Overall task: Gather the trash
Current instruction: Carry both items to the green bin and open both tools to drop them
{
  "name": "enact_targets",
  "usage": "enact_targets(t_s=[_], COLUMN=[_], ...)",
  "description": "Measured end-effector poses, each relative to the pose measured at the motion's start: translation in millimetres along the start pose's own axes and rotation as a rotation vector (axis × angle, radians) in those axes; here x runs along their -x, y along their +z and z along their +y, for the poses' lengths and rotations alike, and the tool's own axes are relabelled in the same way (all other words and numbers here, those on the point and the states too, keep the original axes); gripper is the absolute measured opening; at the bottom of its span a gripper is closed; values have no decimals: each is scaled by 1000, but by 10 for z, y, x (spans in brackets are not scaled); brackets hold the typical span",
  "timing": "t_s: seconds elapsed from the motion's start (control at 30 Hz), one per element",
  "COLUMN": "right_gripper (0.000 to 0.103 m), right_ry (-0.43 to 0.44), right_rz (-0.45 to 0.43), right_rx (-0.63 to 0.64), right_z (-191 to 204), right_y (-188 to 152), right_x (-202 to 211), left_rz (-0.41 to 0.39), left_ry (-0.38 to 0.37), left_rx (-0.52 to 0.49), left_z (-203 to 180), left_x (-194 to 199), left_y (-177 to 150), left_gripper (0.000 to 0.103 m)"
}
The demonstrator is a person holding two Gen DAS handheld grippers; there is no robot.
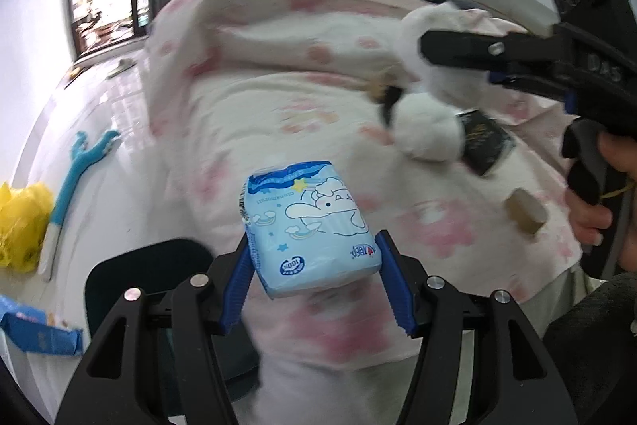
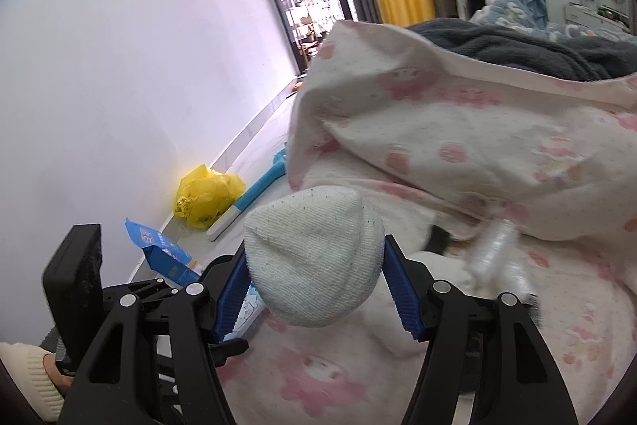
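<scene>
Left wrist: fingers [image 1: 243,277] clamping tissue pack [image 1: 308,230]; right fingers [image 2: 392,281] clamping sock [image 2: 314,257].

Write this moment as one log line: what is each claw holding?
left gripper: shut on blue tissue pack | right gripper: shut on white sock | both above pink blanket
</scene>
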State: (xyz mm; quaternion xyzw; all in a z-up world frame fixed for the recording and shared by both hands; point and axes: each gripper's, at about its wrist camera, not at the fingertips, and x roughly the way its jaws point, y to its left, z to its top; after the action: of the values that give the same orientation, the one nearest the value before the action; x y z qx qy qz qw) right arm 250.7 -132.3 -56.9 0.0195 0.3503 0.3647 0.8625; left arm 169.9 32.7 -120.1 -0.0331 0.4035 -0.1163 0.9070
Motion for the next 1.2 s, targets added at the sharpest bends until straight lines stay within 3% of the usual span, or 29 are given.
enact_targets(t_s=[0.37,0.57,0.8,1.1,1.2], right_gripper=[65,65,65,65,65], right_ry=[67,114,132,127,129], right_rz=[53,98,183,262,289], right_rx=[59,93,92,72,48], right_z=[602,936,1209,1399,1431], right_y=[38,11,-33,-79,-105], right_x=[-491,-776,-1147,-1473,-1595], left_rz=[86,176,269,373,382], left_ry=[98,122,93,77,77], left_rx=[147,218,317,368,389], left_z=[761,1110,1434,1745,1832], left_x=[61,7,-102,-220,-210], left_y=[-263,-452,-634,-848,-906], left_gripper=[62,62,62,63,69])
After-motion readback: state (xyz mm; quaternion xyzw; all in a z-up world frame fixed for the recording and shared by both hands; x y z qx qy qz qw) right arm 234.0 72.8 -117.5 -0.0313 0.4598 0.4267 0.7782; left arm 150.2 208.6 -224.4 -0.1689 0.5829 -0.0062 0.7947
